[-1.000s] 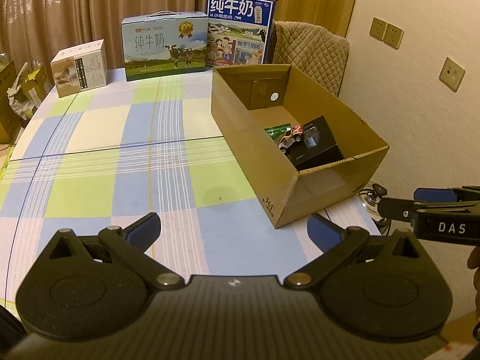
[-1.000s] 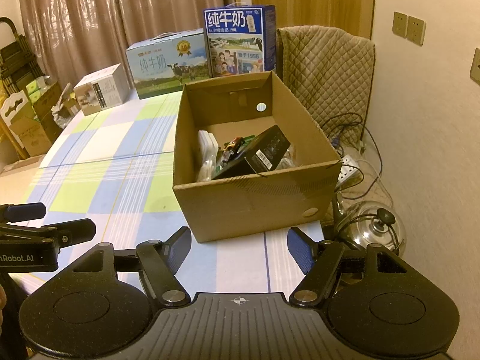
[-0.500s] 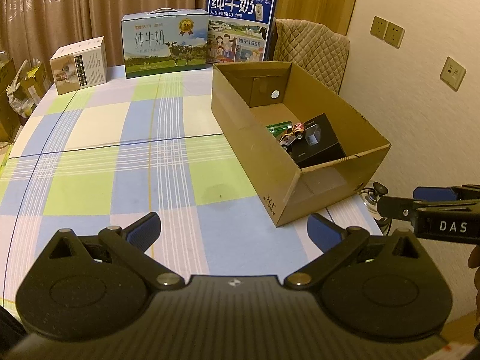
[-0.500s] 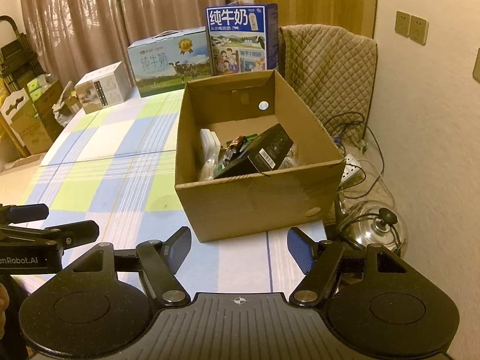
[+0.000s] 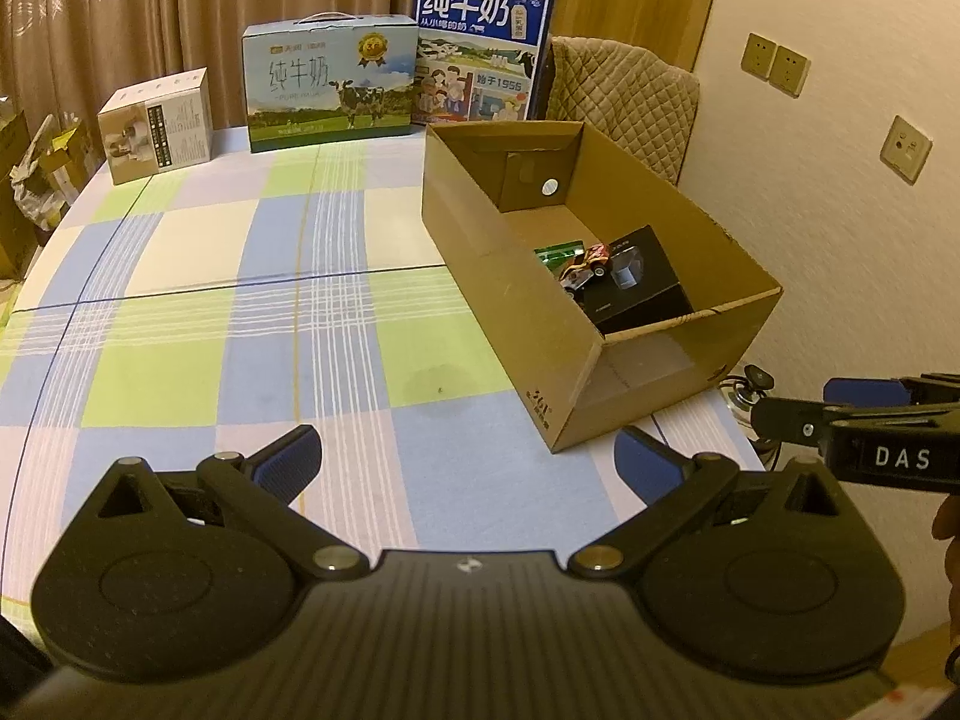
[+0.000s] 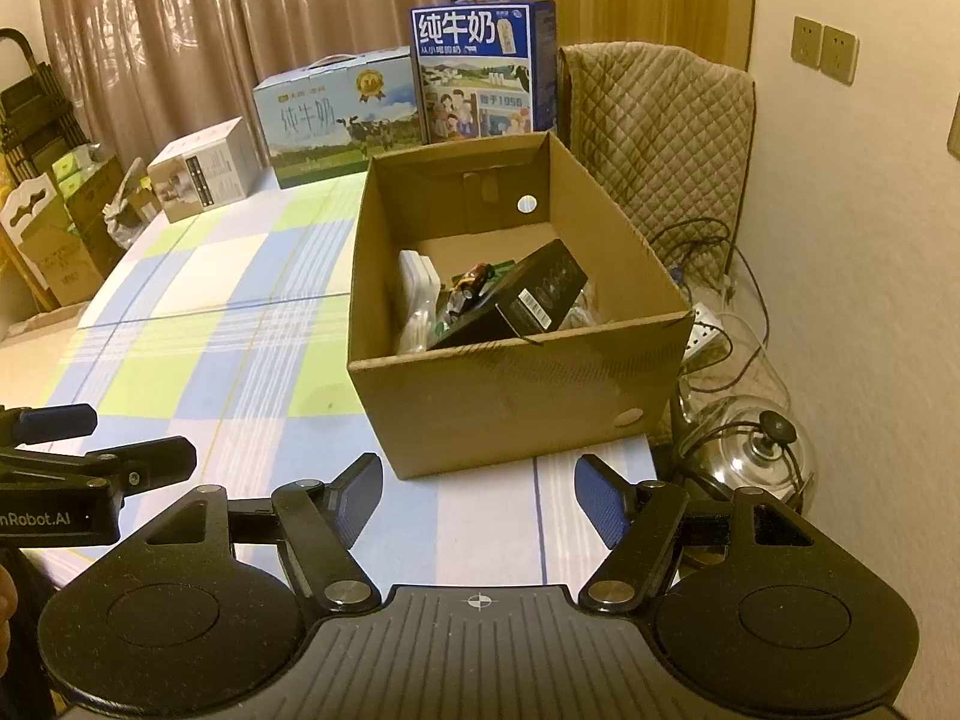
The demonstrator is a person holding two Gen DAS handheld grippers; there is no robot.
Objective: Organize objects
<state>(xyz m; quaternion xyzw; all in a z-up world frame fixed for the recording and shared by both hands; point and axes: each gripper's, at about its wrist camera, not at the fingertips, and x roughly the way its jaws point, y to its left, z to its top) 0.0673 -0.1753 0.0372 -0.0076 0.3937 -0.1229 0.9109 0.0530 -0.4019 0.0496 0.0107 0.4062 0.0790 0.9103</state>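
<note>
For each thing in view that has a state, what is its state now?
Left tool: open, empty.
Right tool: open, empty.
Cardboard box: open on top, on the table edge.
Black box: tilted inside the cardboard box.
Toy car: inside, beside the black box.
Two milk cartons: closed, upright.

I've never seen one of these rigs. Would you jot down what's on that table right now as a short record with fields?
Surface: table with checked cloth
Container: open cardboard box at the table's right edge
Inside box: black box, toy car, green packet, white items
Far edge: two milk cartons, small white box
Left claw: open, empty
Right claw: open, empty
</note>
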